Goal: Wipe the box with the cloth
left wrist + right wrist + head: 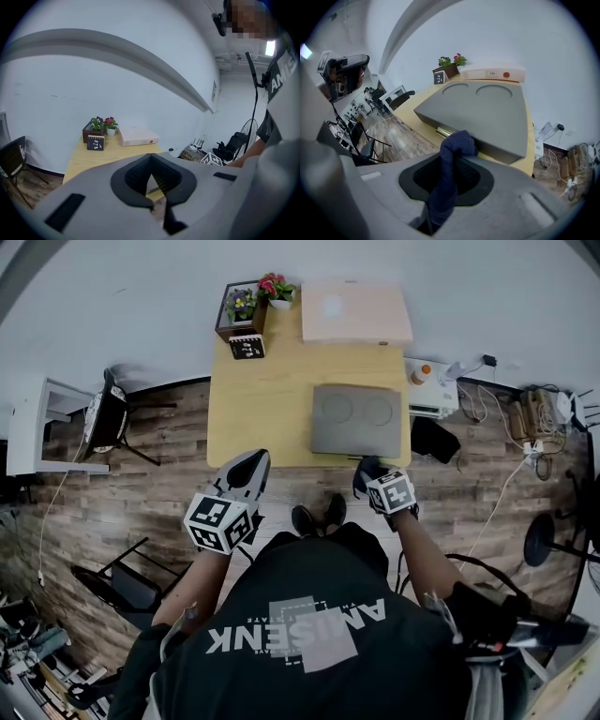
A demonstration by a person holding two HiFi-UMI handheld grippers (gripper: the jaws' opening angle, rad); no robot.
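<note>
- Left gripper: clenched, nothing between the jaws. It is held off the near left side of the table, over the floor, well apart from the box.
- Flowers stand at the back left corner of the table and a pale case at the back right. Neither is in play.
- Box: grey and flat, with two round recesses in its top. It lies on the near right part of the table, long axis running left to right along the table's near edge.
- Right gripper: jaws clamped on the cloth. A dark blue bunch stands out past the tips, and the rest hangs down through the jaws.
- Key relation: the box lies straight ahead of the right gripper. The cloth bunch touches the box's near side wall, right of the middle. The right hand is much the nearer.
- Judgement: the wipe is at its start. The likely next move is to lift the cloth onto the top and sweep leftward along the long axis.
- Risk: the bunch is small, so the jaw tips may scrape the box.
</note>
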